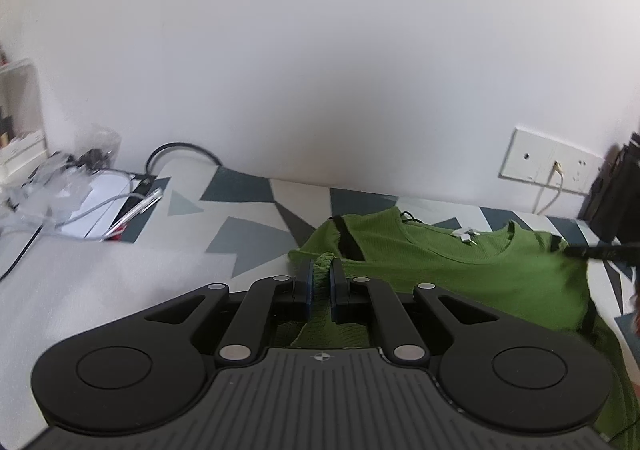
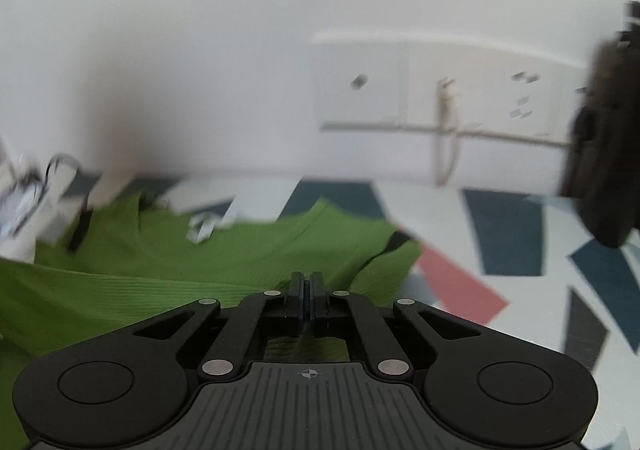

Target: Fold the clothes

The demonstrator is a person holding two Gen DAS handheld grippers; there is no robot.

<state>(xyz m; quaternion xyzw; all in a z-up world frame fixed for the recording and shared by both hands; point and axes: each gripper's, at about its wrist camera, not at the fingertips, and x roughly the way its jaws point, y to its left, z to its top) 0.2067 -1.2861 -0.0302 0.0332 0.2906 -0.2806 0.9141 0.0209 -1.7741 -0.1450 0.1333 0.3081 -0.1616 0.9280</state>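
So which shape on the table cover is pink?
The slanted four-sided patch just right of the green shirt's sleeve, seen from the right wrist. Every other patch looks dark blue, grey or white.

The left gripper [image 1: 321, 270], black with blue-edged pads, tilts downward with its jaws nearly together, clamping a bunched fold of ribbed green shirt [image 1: 460, 270]. The right gripper [image 2: 306, 282] also slopes down, jaws drawn tight together over the same cloth's edge.
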